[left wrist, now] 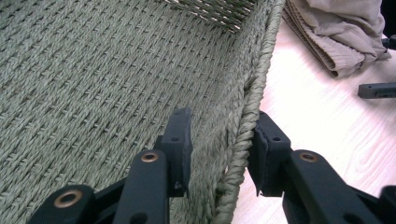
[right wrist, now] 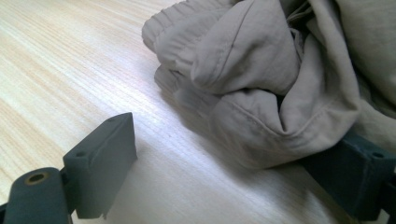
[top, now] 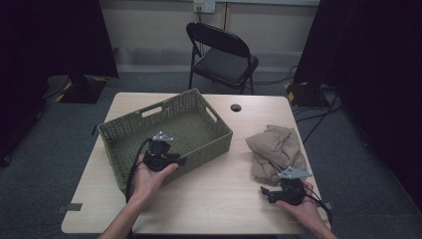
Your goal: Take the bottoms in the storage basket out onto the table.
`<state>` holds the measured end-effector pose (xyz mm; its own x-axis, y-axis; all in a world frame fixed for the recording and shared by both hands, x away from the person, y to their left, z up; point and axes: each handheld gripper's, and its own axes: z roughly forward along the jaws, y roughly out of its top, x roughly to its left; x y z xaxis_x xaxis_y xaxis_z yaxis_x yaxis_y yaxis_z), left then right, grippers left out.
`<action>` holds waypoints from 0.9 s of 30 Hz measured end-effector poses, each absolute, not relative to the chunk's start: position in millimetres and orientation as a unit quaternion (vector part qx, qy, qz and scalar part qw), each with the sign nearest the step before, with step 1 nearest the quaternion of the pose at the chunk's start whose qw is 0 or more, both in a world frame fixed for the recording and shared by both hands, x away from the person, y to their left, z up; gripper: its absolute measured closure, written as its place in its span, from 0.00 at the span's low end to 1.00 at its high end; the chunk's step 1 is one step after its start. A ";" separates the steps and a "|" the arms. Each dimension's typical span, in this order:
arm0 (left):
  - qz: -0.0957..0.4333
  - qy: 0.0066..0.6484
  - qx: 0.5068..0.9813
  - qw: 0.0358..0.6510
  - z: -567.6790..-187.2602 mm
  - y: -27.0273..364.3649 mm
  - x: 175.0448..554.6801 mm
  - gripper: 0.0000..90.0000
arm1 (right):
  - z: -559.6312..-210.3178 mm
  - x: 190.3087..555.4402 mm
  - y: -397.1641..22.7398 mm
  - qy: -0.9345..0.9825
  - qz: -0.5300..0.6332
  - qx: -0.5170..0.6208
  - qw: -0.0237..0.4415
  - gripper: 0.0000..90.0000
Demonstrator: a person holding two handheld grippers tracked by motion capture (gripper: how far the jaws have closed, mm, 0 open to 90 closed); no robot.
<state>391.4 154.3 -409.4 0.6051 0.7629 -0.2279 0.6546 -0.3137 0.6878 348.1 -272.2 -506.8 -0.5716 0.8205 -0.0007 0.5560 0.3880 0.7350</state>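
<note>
On the table's left half — basket: a green woven basket (top: 191, 117) sits at an angle, its near long wall toward the person.
Left gripper: the left gripper (left wrist: 219, 140) straddles the basket's near wall (left wrist: 243, 140) close to its right corner — one jaw inside, one outside. The outer pad touches the braided rim; the inner pad stands just off the weave, so the jaws are narrow but not clamped.
Table: pale wood (top: 224, 184), bare between basket and cloth.
Cloth: a crumpled tan garment (top: 276, 149) lies near the table's right edge, well apart from the basket.
Right gripper: the right gripper (right wrist: 233, 154) rests low at the near right corner, jaws wide apart; the garment's near fold (right wrist: 261, 126) lies between them, against the right-hand jaw, unpinched.
</note>
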 end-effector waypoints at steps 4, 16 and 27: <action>0.058 0.421 0.800 0.423 -404.1 161.4 383.4 0.57 | -506.9 347.8 -272.0 0.812 0.356 0.423 0.186 0.13; 0.065 0.344 0.820 0.452 -365.9 207.7 365.3 0.60 | -506.7 343.5 -270.6 0.815 0.357 0.417 0.184 0.14; 0.031 0.305 0.883 0.357 -392.0 196.9 378.9 0.60 | -506.8 345.0 -270.4 0.817 0.358 0.414 0.182 0.13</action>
